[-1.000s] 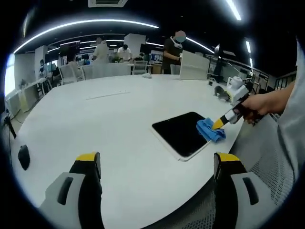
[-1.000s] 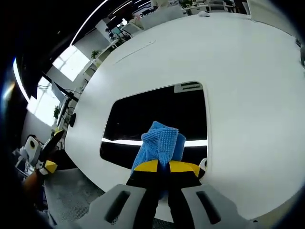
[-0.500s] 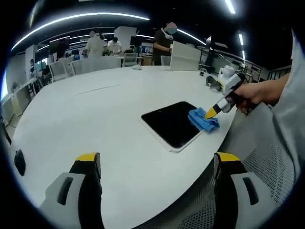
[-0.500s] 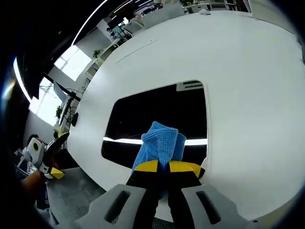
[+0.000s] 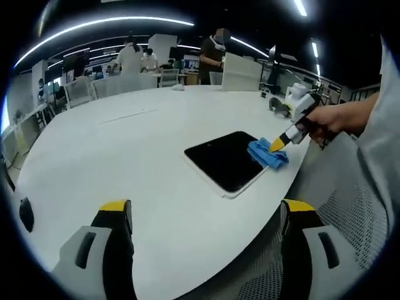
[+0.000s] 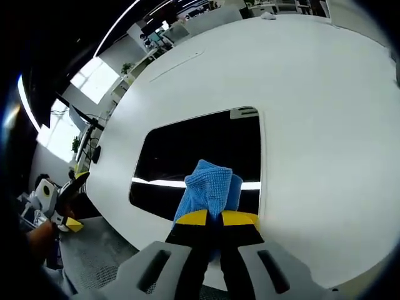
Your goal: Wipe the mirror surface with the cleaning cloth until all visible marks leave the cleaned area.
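Mirror [image 6: 200, 150] lies flat on the white table [image 5: 125, 156], near the table's edge closest to the person, dark glass face up so the cloth can drag across it. Blue cleaning cloth [image 6: 209, 187] is pinched in the right gripper [image 6: 214, 219], jaws closed tight on the bunched fabric, with the free end pressed onto the mirror's near end (looks like contact, judged from the right gripper view). In the left gripper view the right gripper [image 5: 282, 140] comes in angled down from a hand, tip at the mirror's corner nearest the person. Left gripper [image 5: 206, 212] hangs back over the table, jaws spread wide, nothing between them, probably kept clear to leave the mirror in sight. Mirror is a rounded rectangle; in the right gripper view its long axis runs left-right, across the line of the jaws. No marks can be made out on the glass.
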Motion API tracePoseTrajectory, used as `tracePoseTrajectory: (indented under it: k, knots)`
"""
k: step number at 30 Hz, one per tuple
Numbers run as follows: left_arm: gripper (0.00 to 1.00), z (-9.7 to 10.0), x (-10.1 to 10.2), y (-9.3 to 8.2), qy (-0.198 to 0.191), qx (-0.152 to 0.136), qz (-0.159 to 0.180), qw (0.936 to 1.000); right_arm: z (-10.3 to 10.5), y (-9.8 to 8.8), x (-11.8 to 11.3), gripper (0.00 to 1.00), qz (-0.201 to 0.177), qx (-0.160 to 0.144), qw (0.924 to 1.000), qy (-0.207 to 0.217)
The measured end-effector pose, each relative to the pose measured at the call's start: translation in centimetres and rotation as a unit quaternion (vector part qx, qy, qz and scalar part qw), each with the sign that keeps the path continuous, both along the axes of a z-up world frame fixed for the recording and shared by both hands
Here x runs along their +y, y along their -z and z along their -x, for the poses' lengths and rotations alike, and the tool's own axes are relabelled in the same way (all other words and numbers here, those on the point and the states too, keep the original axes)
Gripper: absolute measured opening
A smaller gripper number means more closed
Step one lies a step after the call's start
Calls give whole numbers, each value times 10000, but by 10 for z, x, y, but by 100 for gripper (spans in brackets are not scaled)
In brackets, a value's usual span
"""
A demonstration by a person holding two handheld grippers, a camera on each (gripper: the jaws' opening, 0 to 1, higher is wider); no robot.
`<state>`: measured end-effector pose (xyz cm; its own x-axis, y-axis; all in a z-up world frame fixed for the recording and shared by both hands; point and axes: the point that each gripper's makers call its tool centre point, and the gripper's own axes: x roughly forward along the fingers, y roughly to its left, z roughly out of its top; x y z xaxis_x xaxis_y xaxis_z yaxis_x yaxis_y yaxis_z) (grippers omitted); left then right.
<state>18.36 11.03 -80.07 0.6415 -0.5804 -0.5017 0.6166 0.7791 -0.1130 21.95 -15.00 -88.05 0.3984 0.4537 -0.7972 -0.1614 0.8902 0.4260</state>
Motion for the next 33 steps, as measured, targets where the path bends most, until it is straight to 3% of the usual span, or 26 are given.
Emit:
tracePoseTrajectory:
  k: [13, 33]
  knots:
    - [99, 0, 0, 1, -6, 52, 15, 10000, -1, 1, -25, 0, 49, 36, 9998, 166]
    - [99, 0, 1, 0, -20, 43, 26, 10000, -4, 1, -29, 0, 141, 24, 9998, 135]
